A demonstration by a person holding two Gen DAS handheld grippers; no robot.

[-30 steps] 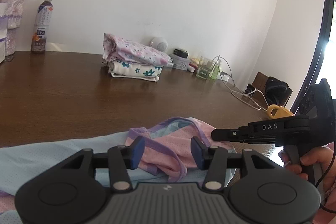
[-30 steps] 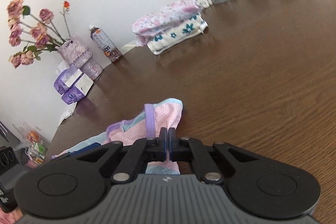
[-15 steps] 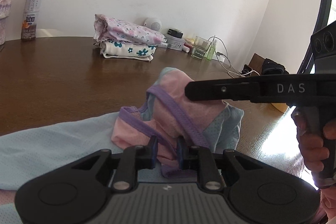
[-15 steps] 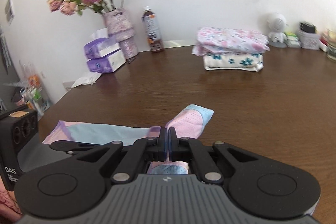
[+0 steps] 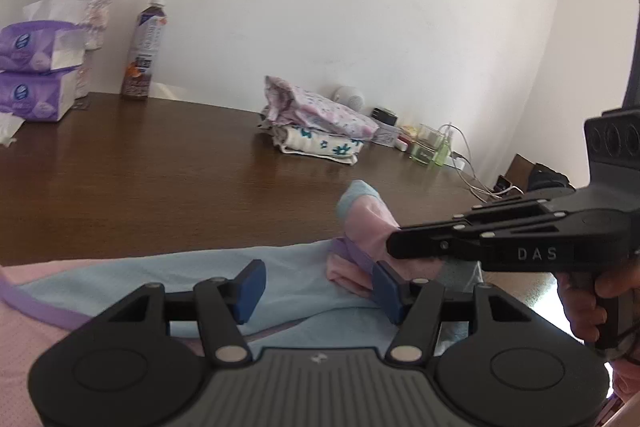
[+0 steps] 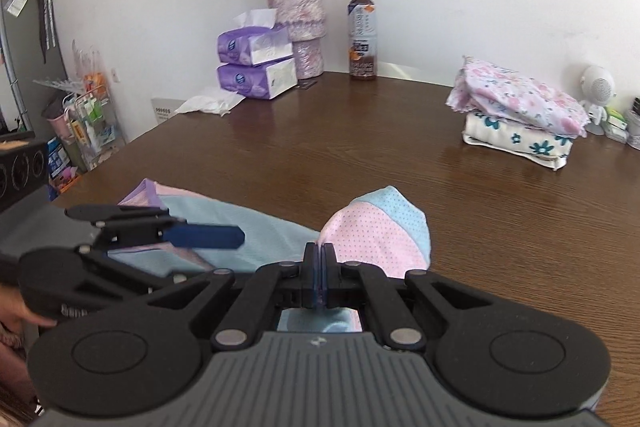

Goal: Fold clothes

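The right gripper (image 6: 319, 275) has its jaws pressed together on a fold of the pink-and-blue garment (image 6: 376, 231), whose dotted corner stands up just beyond the fingertips. The left gripper (image 5: 318, 285) has just been opening; its blue pads (image 5: 250, 285) stand apart over the garment's light-blue cloth, gripping nothing. Farther ahead on the brown table (image 6: 360, 147) sits a stack of folded clothes (image 6: 520, 115), well apart from both grippers.
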